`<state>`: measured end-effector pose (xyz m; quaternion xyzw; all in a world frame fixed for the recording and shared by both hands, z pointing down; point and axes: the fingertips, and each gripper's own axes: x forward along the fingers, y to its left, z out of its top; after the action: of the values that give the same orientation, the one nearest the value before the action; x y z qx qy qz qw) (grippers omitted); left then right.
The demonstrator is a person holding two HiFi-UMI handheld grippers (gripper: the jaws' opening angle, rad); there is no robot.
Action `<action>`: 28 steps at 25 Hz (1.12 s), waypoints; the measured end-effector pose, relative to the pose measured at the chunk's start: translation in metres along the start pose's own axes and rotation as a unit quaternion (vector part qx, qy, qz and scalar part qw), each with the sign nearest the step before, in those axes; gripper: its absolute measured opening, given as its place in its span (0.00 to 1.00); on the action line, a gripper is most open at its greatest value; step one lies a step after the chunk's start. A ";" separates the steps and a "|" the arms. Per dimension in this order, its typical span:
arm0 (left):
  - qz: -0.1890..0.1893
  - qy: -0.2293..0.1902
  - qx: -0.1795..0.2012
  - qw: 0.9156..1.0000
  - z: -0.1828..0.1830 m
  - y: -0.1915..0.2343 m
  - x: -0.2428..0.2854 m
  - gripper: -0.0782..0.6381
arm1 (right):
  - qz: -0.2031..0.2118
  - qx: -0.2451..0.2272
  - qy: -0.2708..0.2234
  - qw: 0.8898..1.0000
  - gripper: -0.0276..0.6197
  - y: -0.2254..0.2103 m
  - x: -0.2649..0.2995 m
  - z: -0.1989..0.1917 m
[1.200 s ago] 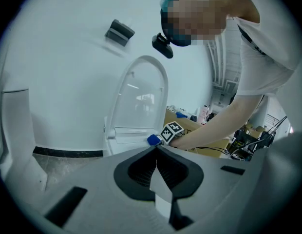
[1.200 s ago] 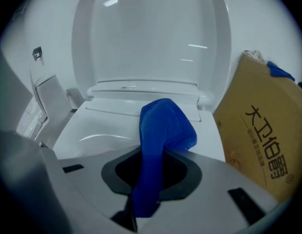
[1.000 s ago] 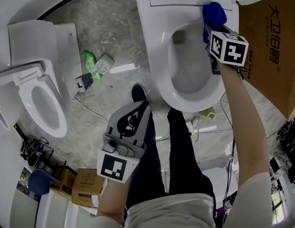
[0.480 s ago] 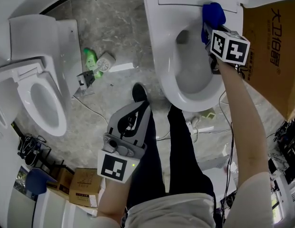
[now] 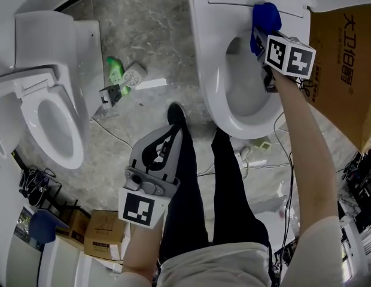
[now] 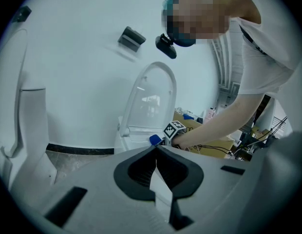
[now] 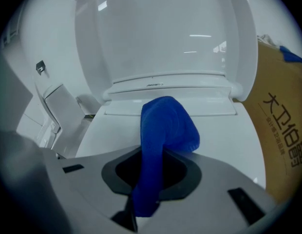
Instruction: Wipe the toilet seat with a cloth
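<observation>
A white toilet with its lid up stands at the top of the head view; its seat [image 5: 204, 64] rings the bowl. My right gripper [image 5: 262, 33] is shut on a blue cloth [image 5: 266, 18] and holds it against the back right of the seat, near the hinge. In the right gripper view the cloth [image 7: 163, 130] bulges out of the jaws onto the white seat [image 7: 224, 140], below the raised lid [image 7: 160, 33]. My left gripper [image 5: 167, 137] hangs low by the person's legs, shut with nothing in it, far from the toilet.
A second white toilet [image 5: 45, 109] stands at the left. A green bottle [image 5: 113, 72] and small parts lie on the grey floor between the two. A brown printed carton [image 5: 344, 58] stands right of the toilet. Cables [image 5: 263, 160] trail by the person's feet.
The head view has drifted so the toilet sits further right in frame. The right gripper with the cloth stays at the seat's back right. The left gripper has barely moved.
</observation>
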<state>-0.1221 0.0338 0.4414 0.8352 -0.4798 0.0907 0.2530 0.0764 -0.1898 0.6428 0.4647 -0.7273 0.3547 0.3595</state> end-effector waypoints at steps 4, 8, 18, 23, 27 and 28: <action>0.001 -0.001 -0.003 1.000 -0.003 0.001 -0.005 0.12 | 0.013 -0.005 0.003 1.000 0.15 0.013 0.002 -0.001; 0.000 -0.004 -0.006 1.000 -0.003 0.001 -0.008 0.12 | 0.022 -0.010 0.007 1.000 0.15 0.024 0.004 -0.003; -0.001 -0.004 -0.004 1.000 -0.006 0.003 -0.016 0.12 | 0.044 -0.014 0.011 0.999 0.15 0.046 0.005 -0.006; 0.002 -0.009 -0.007 1.000 -0.004 0.005 -0.018 0.12 | 0.056 -0.031 0.011 0.998 0.15 0.060 0.005 -0.007; 0.001 -0.012 -0.008 1.000 -0.002 0.003 -0.019 0.12 | 0.063 -0.043 0.012 0.997 0.15 0.072 0.005 -0.010; 0.001 -0.014 -0.009 1.000 -0.002 0.003 -0.019 0.12 | 0.068 -0.046 0.013 0.997 0.15 0.075 0.005 -0.011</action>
<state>-0.1346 0.0476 0.4367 0.8335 -0.4851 0.0743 0.2538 0.0072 -0.1590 0.6390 0.3928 -0.7679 0.3503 0.3651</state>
